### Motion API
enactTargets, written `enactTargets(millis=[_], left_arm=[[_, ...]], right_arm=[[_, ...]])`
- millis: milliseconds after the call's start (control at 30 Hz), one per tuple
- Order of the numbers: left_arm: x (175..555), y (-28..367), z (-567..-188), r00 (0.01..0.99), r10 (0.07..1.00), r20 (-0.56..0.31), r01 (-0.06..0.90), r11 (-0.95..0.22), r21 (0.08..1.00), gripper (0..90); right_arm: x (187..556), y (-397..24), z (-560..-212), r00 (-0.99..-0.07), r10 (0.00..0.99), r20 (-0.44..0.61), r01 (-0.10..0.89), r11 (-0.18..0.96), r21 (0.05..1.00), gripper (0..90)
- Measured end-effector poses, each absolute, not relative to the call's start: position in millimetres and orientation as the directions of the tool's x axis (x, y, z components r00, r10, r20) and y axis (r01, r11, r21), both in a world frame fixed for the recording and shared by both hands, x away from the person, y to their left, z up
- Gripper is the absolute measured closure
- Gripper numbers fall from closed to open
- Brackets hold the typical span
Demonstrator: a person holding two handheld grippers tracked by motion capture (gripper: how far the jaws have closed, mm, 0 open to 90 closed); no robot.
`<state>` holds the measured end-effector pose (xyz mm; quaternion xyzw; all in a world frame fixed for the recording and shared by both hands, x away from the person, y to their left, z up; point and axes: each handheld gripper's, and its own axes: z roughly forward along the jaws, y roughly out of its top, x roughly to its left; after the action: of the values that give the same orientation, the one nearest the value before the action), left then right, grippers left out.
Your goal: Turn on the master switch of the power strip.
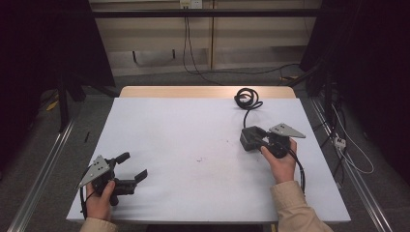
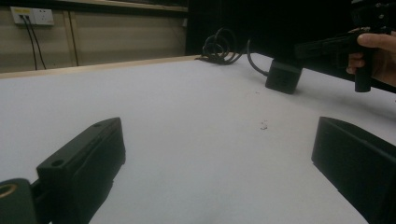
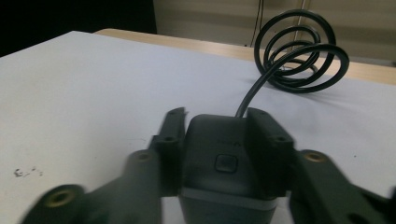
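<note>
A black power adapter [image 1: 250,137] lies on the white table [image 1: 183,121] at the right. Its cable runs back to a coil [image 1: 246,98] near the far edge. My right gripper [image 1: 255,140] is shut on the adapter, one jaw against each side. In the right gripper view the adapter [image 3: 224,163] sits between the jaws of that gripper [image 3: 217,116], with the coil [image 3: 301,51] behind it. My left gripper [image 1: 134,166] is held open at the front left, with nothing between its jaws. In the left gripper view, that gripper [image 2: 219,158] looks across at the adapter [image 2: 283,77] and the right hand.
A small dark speck [image 1: 198,159] marks the middle of the table. A wooden strip [image 1: 203,92] runs along the far edge. Metal rails [image 1: 43,169] flank the table on both sides. Cables and a power strip [image 1: 340,141] lie on the floor at the right.
</note>
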<state>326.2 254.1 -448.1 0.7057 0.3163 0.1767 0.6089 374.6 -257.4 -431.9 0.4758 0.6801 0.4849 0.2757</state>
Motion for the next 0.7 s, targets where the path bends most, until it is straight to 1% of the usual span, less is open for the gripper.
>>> enactTargets(millis=[33,67,133,200,267,333,400,533,700], left_arm=[[326,254,-448,0.737,0.662,-0.136,0.231,-0.058,0.971,2.3],[326,254,-448,0.736,0.663,-0.137,0.231,-0.057,0.971,2.3],[326,254,-448,0.738,0.661,-0.136,0.229,-0.055,0.972,2.3],[326,253,-448,0.738,0.660,-0.138,0.231,-0.055,0.971,2.3],[326,252,-448,0.740,0.658,-0.137,0.231,-0.058,0.971,2.3],[327,251,-448,0.743,0.655,-0.138,0.231,-0.058,0.971,2.3],[327,251,-448,0.743,0.655,-0.137,0.232,-0.060,0.971,2.3],[327,251,-448,0.740,0.657,-0.142,0.236,-0.056,0.970,2.3],[326,251,-448,0.741,0.656,-0.142,0.235,-0.056,0.970,2.3]], right_arm=[[373,-257,-432,-0.400,0.911,0.100,0.388,0.070,0.919,55.1],[371,-257,-432,-0.407,0.907,0.104,0.386,0.068,0.920,52.8],[368,-257,-433,-0.412,0.905,0.106,0.386,0.068,0.920,44.8],[364,-258,-433,-0.420,0.900,0.119,0.390,0.061,0.919,40.2],[361,-259,-433,-0.422,0.897,0.134,0.399,0.051,0.916,32.8],[355,-259,-432,-0.440,0.887,0.138,0.387,0.049,0.921,32.1],[350,-259,-432,-0.445,0.886,0.129,0.382,0.058,0.922,28.1],[341,-261,-434,-0.455,0.880,0.136,0.395,0.062,0.917,24.0],[333,-263,-436,-0.466,0.876,0.126,0.384,0.072,0.920,21.1]])
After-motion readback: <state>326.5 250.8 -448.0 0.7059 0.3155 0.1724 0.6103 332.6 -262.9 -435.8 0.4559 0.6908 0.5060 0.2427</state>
